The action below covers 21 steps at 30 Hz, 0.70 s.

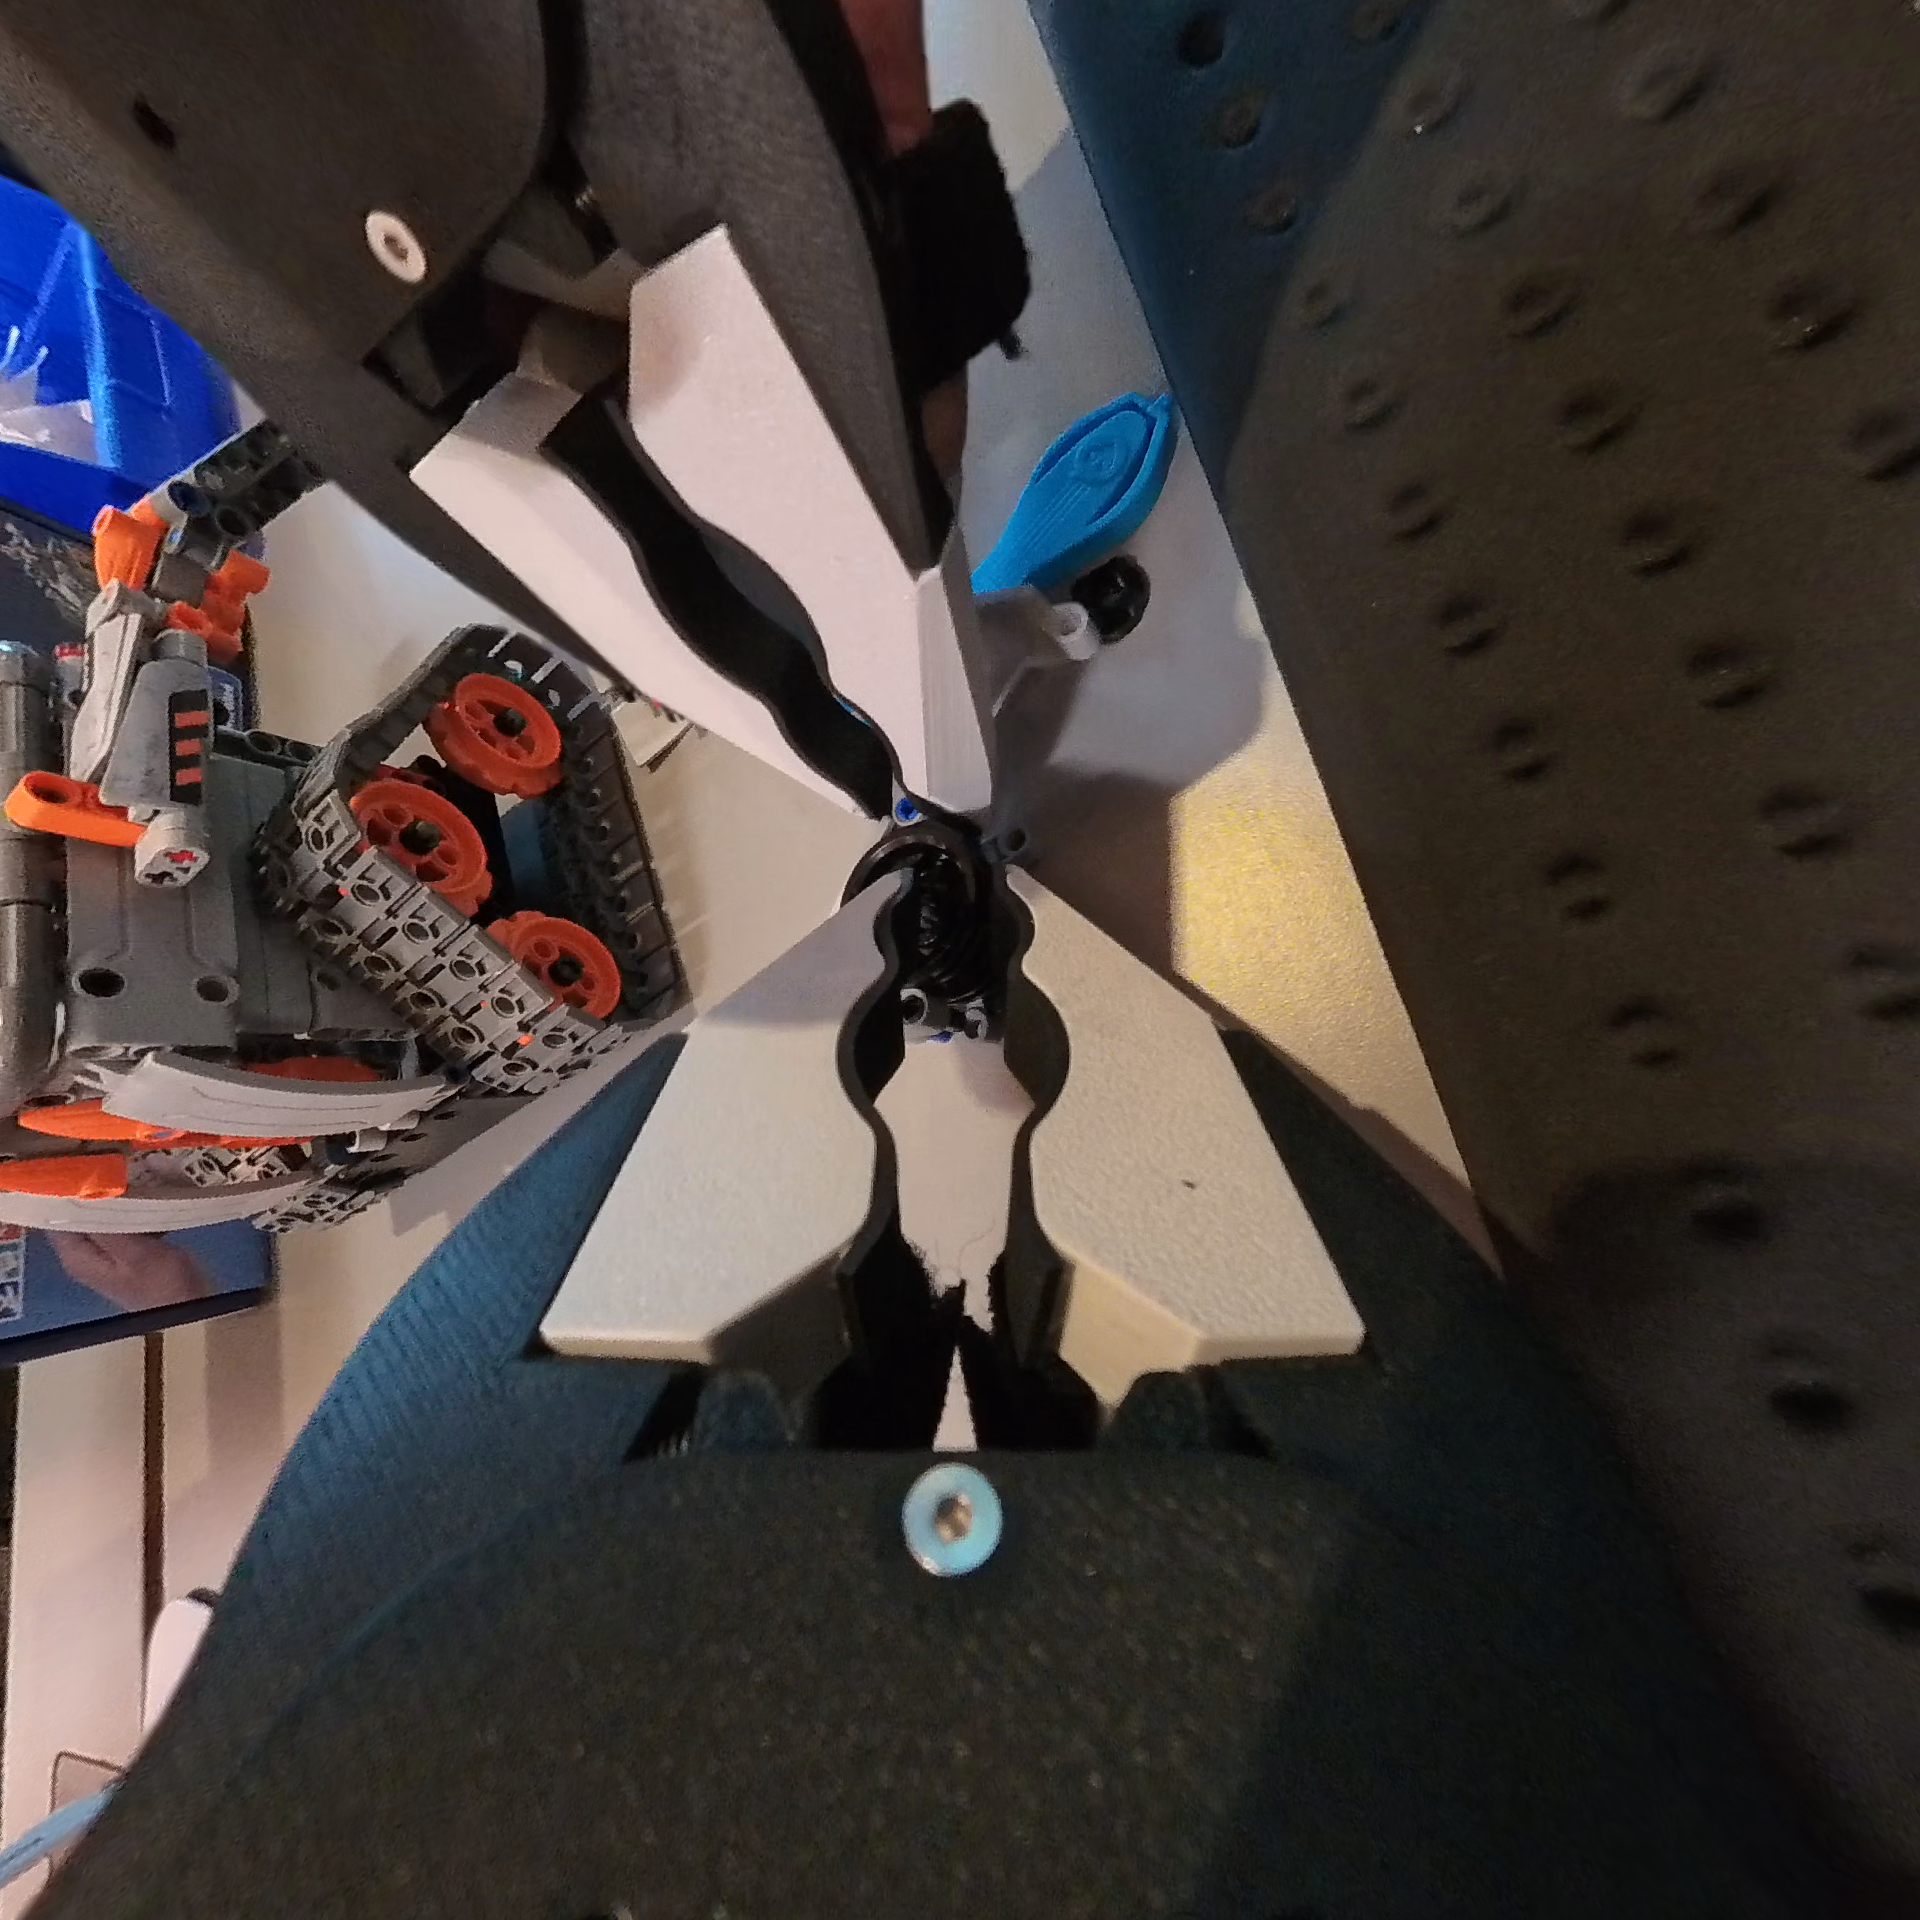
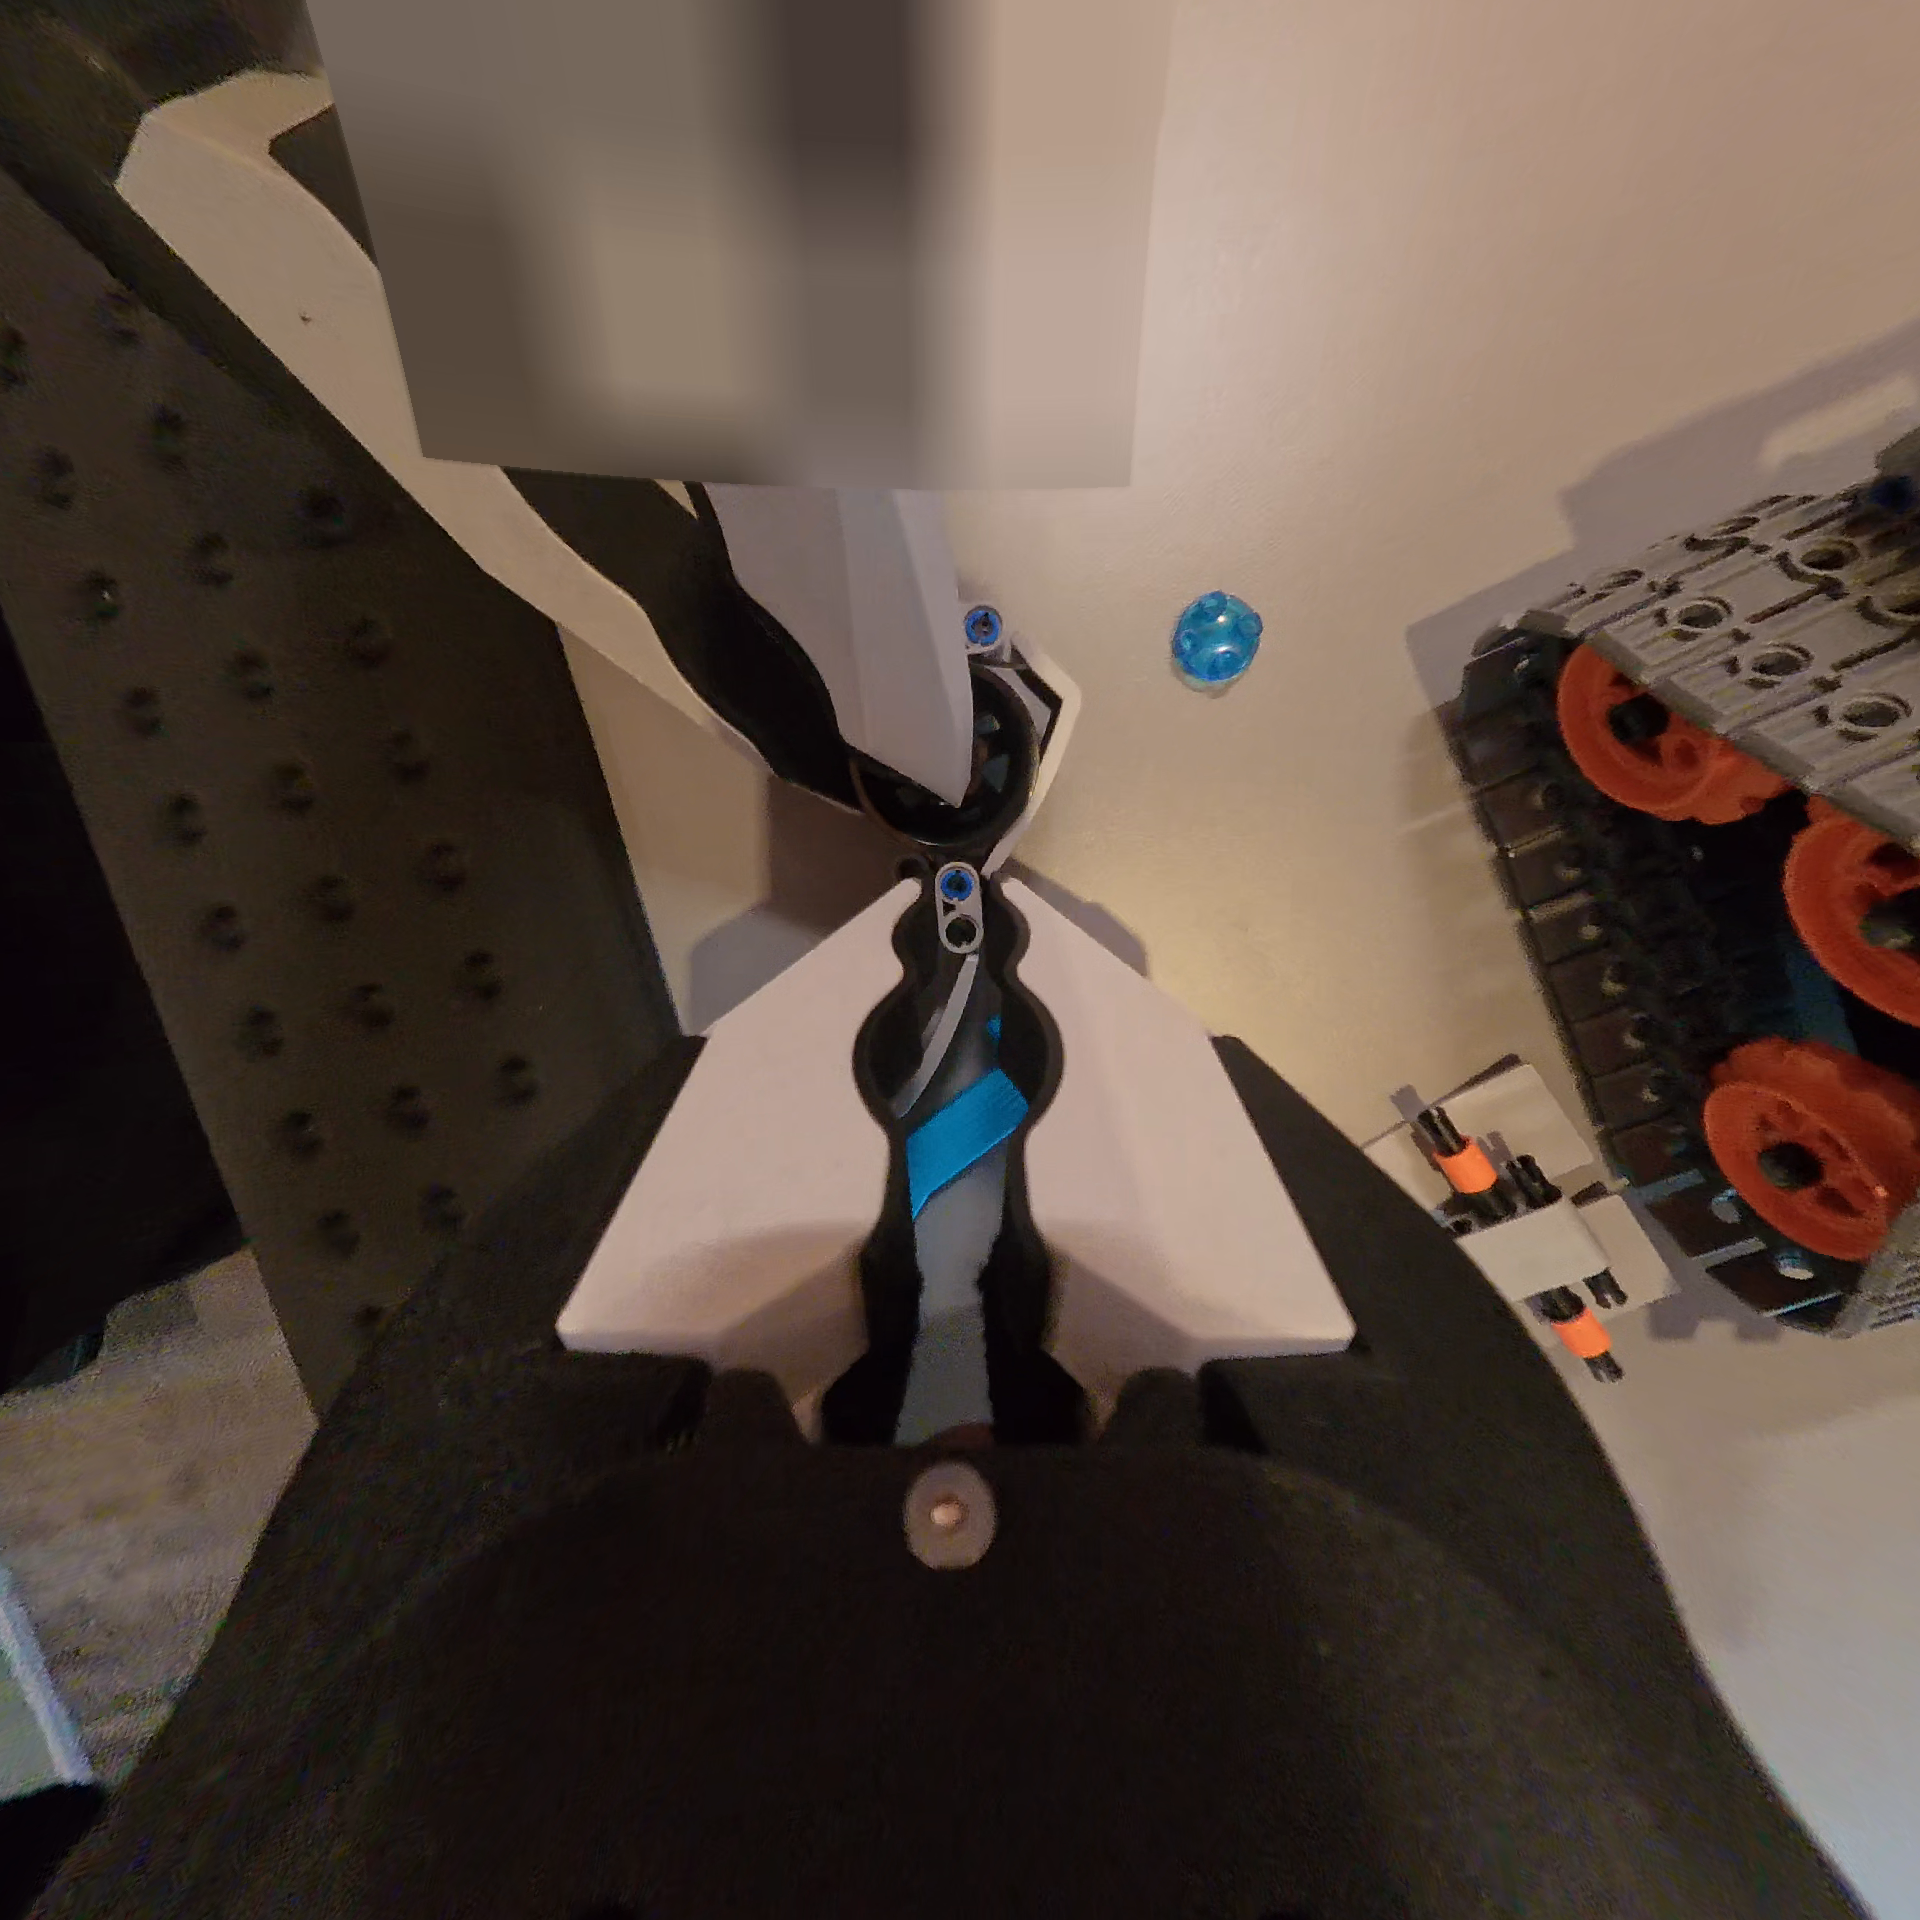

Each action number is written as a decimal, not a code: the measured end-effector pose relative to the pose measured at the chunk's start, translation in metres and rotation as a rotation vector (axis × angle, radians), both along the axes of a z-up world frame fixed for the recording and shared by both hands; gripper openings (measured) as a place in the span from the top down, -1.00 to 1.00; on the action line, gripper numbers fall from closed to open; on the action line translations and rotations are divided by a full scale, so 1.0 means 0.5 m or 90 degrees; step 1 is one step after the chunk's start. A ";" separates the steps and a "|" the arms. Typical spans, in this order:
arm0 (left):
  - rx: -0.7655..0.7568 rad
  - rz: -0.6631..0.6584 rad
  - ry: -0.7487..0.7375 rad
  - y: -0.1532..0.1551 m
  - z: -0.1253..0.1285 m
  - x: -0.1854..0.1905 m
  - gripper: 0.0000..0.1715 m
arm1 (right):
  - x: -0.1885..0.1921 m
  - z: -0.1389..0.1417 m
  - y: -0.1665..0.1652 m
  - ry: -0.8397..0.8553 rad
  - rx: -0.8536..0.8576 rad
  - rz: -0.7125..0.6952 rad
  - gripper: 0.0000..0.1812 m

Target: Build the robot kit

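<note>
We see a pale bench carrying everything. The largest thing on it is a grey tracked brick-built vehicle with orange wheels, at nine o'clock in the left wrist view and three o'clock in the right wrist view. Behind it, at ten o'clock in the left view, sits a blue bin.

Our left gripper has its jaws nearly closed around a black coil-spring shock absorber piece, near the centre of that view. Our right gripper meets it tip to tip; its jaws are closed on a grey and blue brick-built part that runs back between them. That part's blue leaf-shaped panel shows at one o'clock in the left view.

A small grey block with orange-collared pins lies just beside the vehicle's track at four o'clock in the right view. A small translucent blue round stud lies alone at one o'clock.
</note>
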<state>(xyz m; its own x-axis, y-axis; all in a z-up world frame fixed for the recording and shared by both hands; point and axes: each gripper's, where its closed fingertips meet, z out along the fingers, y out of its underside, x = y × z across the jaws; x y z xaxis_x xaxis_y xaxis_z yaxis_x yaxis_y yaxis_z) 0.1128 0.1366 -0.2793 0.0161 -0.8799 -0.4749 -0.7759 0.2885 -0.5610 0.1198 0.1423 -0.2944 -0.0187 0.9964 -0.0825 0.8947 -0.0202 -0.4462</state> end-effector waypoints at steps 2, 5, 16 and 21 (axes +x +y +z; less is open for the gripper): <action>0.001 -0.004 -0.003 -0.002 0.001 0.002 0.89 | 0.003 0.001 -0.001 -0.024 -0.006 0.013 0.94; 0.001 0.001 -0.003 0.000 0.001 0.001 0.90 | 0.005 0.004 0.005 -0.046 -0.007 0.020 0.94; -0.041 0.003 -0.031 0.000 0.002 0.002 0.91 | 0.007 0.002 0.006 -0.054 -0.014 0.015 0.94; -0.043 -0.009 -0.022 -0.007 0.001 0.000 0.86 | 0.005 0.001 0.009 -0.046 -0.013 0.001 0.94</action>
<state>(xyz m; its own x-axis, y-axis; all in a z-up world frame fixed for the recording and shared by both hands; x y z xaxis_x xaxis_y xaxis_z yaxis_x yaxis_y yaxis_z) 0.1127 0.1332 -0.2787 0.0183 -0.9099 -0.4144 -0.7517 0.2607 -0.6057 0.1221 0.1470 -0.2939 -0.0139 0.9945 -0.1042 0.9248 -0.0268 -0.3794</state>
